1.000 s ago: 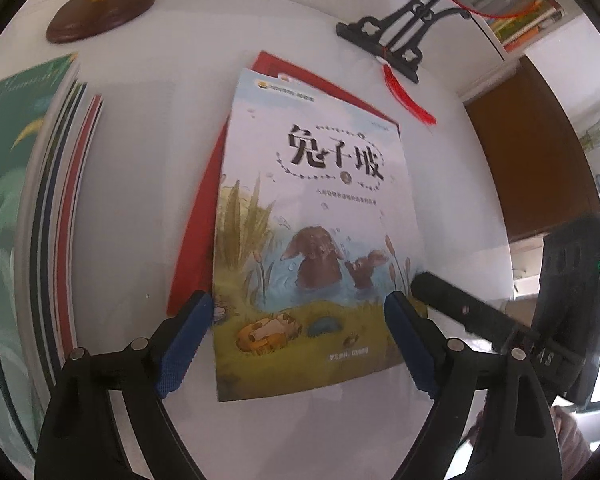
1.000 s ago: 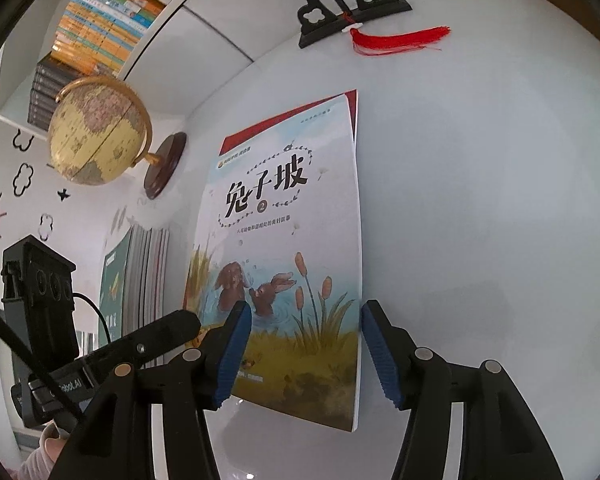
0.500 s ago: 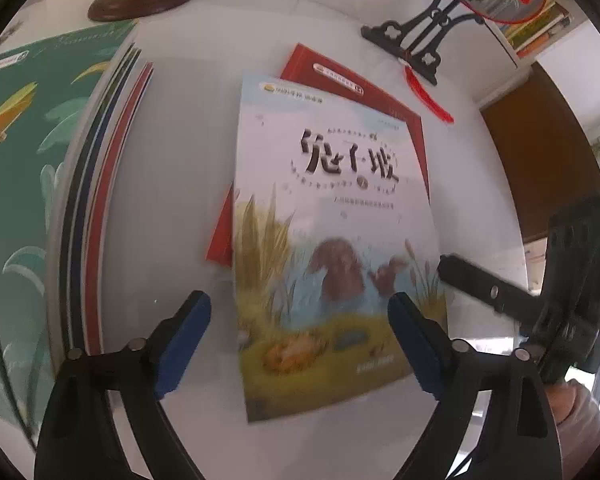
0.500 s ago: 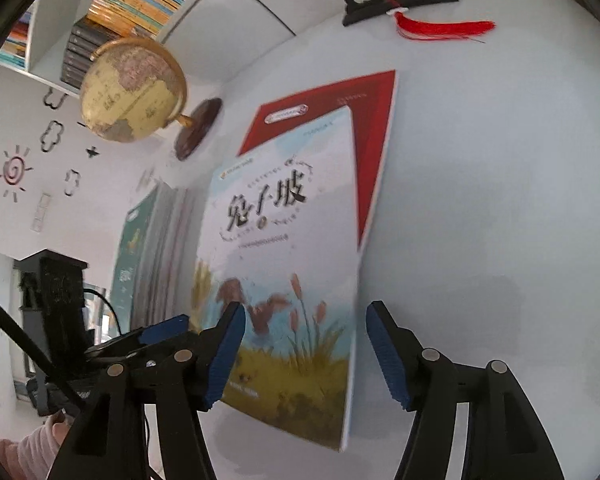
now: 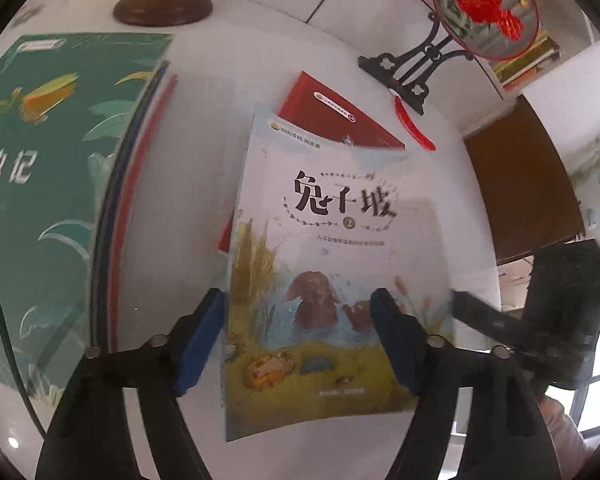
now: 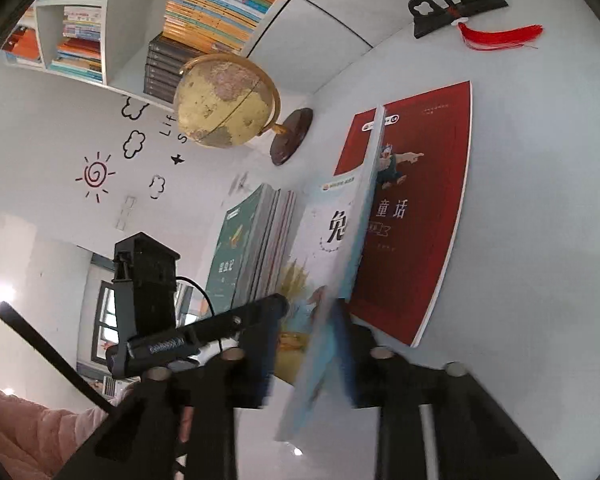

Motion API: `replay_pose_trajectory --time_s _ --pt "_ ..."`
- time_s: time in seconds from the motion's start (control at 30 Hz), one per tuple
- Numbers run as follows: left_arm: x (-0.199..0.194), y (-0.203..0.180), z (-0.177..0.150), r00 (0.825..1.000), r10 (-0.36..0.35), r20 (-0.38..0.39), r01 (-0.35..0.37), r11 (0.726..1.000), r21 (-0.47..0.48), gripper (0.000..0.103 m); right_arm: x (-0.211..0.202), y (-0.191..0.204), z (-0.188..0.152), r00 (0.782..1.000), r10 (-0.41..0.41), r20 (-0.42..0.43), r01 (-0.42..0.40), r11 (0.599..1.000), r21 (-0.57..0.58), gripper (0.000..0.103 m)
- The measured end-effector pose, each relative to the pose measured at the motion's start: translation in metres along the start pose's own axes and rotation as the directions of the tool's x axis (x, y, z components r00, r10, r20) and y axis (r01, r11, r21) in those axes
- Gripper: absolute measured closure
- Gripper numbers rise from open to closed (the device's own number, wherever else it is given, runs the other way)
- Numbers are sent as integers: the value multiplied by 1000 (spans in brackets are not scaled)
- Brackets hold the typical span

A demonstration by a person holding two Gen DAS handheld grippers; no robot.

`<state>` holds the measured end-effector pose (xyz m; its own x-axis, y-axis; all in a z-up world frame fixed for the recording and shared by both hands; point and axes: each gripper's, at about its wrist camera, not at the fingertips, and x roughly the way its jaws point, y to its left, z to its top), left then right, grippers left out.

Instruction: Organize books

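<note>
1. Between the right gripper [image 6: 312, 356] fingers: rabbit book [image 5: 332, 272], near edge pinched, jaws closing, raised off red book [image 6: 420, 216].
2. Left gripper [image 5: 300, 336] closing astride it, not clamped; long axis runs near-far; stack [image 5: 60, 184] lies left.

Soft, even daylight fills both views, with the white desk [image 5: 228, 92] evenly lit and shadows faint. A window [image 6: 108, 320] glows brightly at the left of the right wrist view, and a small glare spot sits on the desk's near edge. Fisheye bending curves straight lines, and black vignette rings every corner. Motion blur smears the pale picture book [image 6: 324, 320] and the right gripper's fingers [image 6: 352, 364]; the green book [image 5: 52, 184] is soft towards the left edge
</note>
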<state>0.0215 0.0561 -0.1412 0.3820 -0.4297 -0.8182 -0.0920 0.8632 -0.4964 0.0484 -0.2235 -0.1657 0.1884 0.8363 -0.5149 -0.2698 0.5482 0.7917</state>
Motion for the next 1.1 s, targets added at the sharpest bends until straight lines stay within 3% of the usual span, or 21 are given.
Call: replay_pose_trajectory --time_s 0.13,0.3,0.47,0.7,1.1 --pt "-2 -4 -12 1000 20 9 -21 999 27 38 11 -10 -9 991 -123 -42 123 992 -1 84" --pt "-4 -4 -11 999 -10 49 11 1000 -20 38 12 -17 -15 994 -99 -38 101 994 50 84" --pt "-7 -2 -13 999 -2 49 3 1000 -19 38 8 -7 -15 1000 1 -20 0 999 47 84" --pt "-7 2 -12 999 9 40 -7 1000 -31 38 15 -4 -19 999 -26 -45 27 999 43 84" --pt "-5 -3 -14 999 45 30 -45 999 -1 38 23 -25 -21 994 -86 -66 94 986 139 77"
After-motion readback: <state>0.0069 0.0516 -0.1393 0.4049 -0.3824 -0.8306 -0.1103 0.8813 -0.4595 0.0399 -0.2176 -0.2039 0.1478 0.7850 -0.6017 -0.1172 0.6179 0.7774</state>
